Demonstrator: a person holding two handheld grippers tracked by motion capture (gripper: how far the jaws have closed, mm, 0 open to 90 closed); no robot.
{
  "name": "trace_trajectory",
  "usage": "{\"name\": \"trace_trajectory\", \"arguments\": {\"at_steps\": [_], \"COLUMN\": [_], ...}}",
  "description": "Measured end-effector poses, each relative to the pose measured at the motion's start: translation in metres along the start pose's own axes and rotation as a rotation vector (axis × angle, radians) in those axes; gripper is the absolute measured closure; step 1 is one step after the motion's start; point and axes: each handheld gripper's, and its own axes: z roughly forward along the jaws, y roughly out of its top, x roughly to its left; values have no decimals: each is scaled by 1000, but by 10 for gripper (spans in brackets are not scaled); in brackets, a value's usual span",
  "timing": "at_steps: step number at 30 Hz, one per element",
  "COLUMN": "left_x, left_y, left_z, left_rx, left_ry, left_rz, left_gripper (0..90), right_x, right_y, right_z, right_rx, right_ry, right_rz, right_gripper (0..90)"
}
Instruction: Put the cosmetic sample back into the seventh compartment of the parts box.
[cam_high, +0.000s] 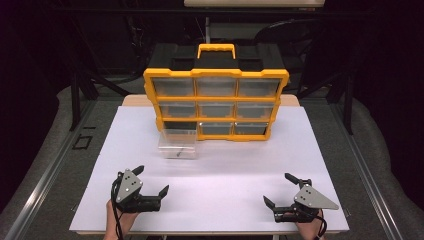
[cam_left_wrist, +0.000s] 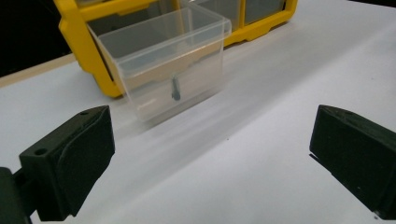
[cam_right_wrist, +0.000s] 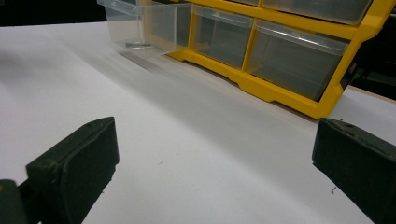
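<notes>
- Step in hand, as I judge it: a pause at rest, before any reach. Left gripper and right gripper sit at the near edge of the white table, well apart from each other and from the work.
- Left gripper: jaws spread wide, nothing between them. Right gripper: the same, wide and empty.
- The thing of interest: a clear plastic drawer pulled from the yellow organizer, standing on the table just in front of the organizer's lower-left corner. In the left gripper view the drawer lies straight ahead of the jaws.
- Contents of the drawer: one small dark screw, lying on the bottom. Nothing else seen in it.
- Organizer: stands upright at the far side, yellow frame with carry handle on top, three rows of three compartments. Lower-left bay is open and dark; the other eight hold their clear drawers, contents too faint to tell.
- Next move, likely: the left gripper goes forward to the drawer. Either it closes on a thin wall to lift it, or it dips inside for the screw, which calls for a steep approach and a fine pinch.
</notes>
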Motion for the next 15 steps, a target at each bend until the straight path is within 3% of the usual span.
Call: {"name": "trace_trajectory", "arguments": {"at_steps": [5, 15], "left_x": [0, -6], "left_y": [-10, -25], "left_z": [2, 2], "left_rx": [-1, -19], "left_ry": [-2, -19], "left_rz": [-11, 8], "left_gripper": [2, 0], "right_x": [0, 0], "right_y": [0, 0], "right_z": [0, -1], "right_rx": [-2, -3], "right_ry": [-2, -2], "right_rz": [1, 1], "right_gripper": [1, 1]}}
